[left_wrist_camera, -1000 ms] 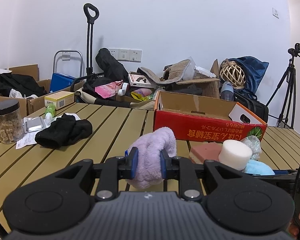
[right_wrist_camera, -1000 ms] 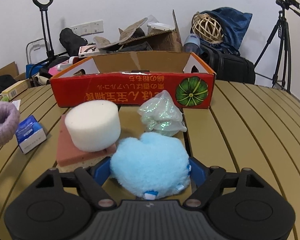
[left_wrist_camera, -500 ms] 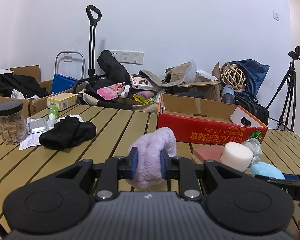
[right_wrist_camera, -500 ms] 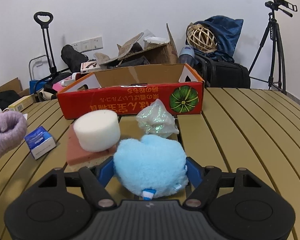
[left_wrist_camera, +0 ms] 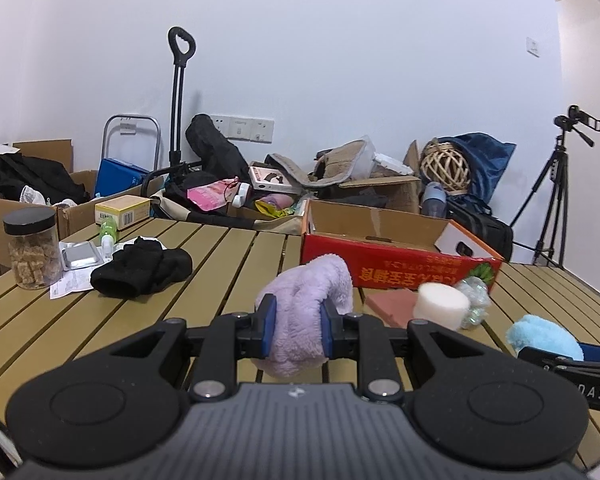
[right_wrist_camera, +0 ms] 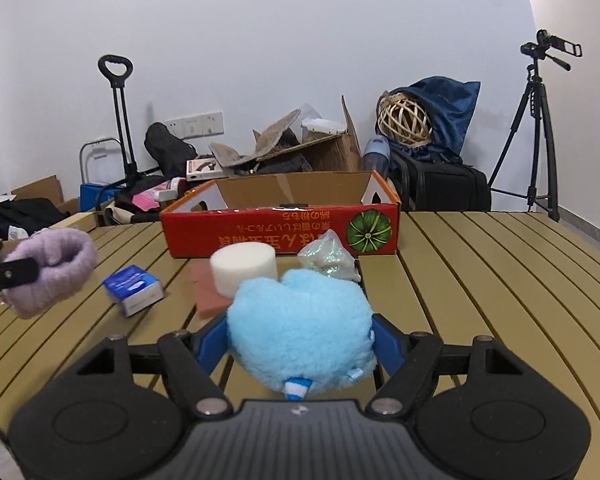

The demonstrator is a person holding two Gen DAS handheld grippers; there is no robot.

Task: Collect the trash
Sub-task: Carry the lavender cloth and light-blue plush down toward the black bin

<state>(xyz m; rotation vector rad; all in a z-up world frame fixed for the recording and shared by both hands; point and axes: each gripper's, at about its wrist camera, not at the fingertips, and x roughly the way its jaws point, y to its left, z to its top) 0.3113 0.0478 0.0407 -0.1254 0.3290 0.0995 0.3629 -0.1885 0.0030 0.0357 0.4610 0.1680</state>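
With the left gripper (left_wrist_camera: 296, 330) clamped on a purple sock (left_wrist_camera: 306, 308) and the right gripper (right_wrist_camera: 300, 346) grasping a blue plush (right_wrist_camera: 300, 332), both look ready for carrying to the red box (right_wrist_camera: 280, 228).

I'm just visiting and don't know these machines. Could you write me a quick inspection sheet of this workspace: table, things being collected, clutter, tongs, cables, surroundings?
Surface: slatted wooden table, mostly bare on its right side.
Job's things: purple fluffy piece and blue fluffy piece, both held; open red cardboard box at the back of the table.
Clutter: white foam cylinder on a pink slab, glittery bag, small blue box, black cloth, jar.
Tongs: left tongs shut on the purple piece; right tongs clamp the blue piece, wide apart.
Cables: nothing seen.
Surroundings: white wall, boxes and bags on the floor, camera tripod.
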